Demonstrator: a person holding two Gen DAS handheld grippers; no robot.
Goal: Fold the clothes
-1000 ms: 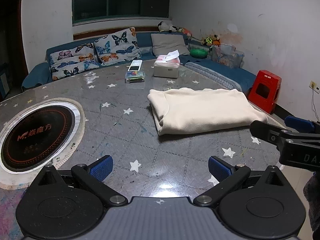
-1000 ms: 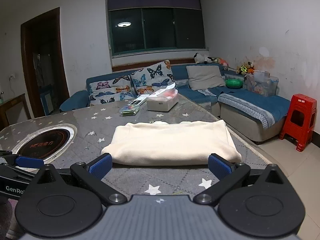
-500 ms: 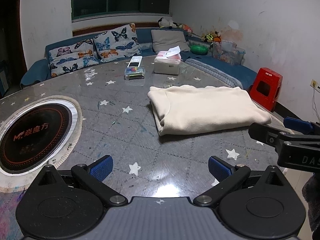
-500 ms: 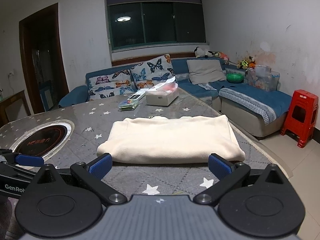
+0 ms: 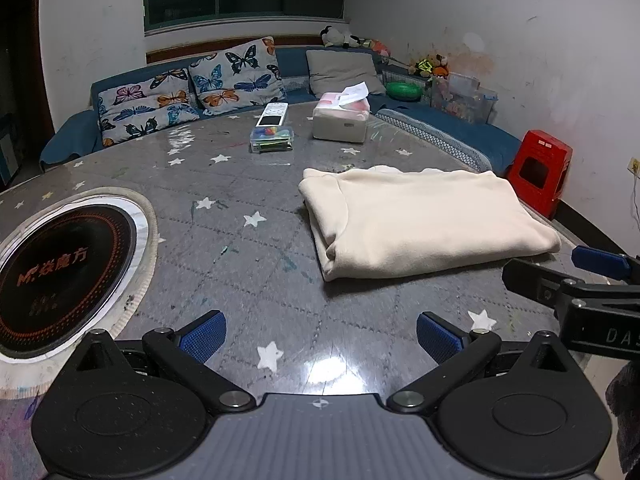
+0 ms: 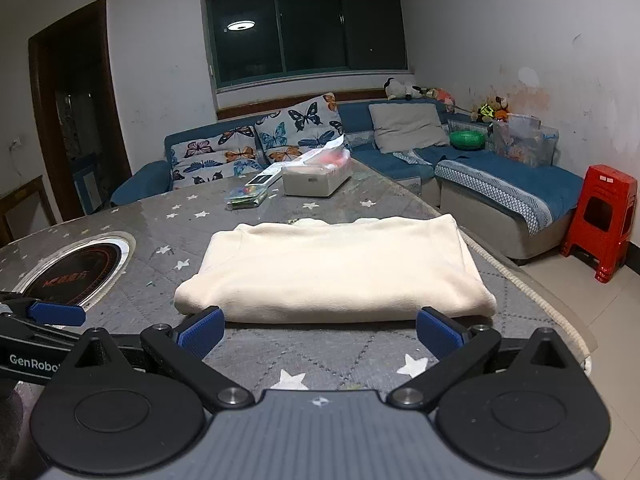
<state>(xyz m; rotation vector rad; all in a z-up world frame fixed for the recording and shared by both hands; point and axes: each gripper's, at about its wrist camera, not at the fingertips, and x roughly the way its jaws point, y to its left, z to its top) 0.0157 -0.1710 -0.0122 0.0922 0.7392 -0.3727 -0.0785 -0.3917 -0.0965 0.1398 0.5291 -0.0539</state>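
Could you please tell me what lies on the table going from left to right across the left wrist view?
Round black hotplate → small clear plastic box → tissue box → folded cream garment → the right tool at the edge.

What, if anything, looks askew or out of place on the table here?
Little stands out. The cream garment lies folded flat on the table, though a bit of fabric pokes out at its far edge. Both the left hand-held gripper and the right hand-held gripper are open, holding nothing.
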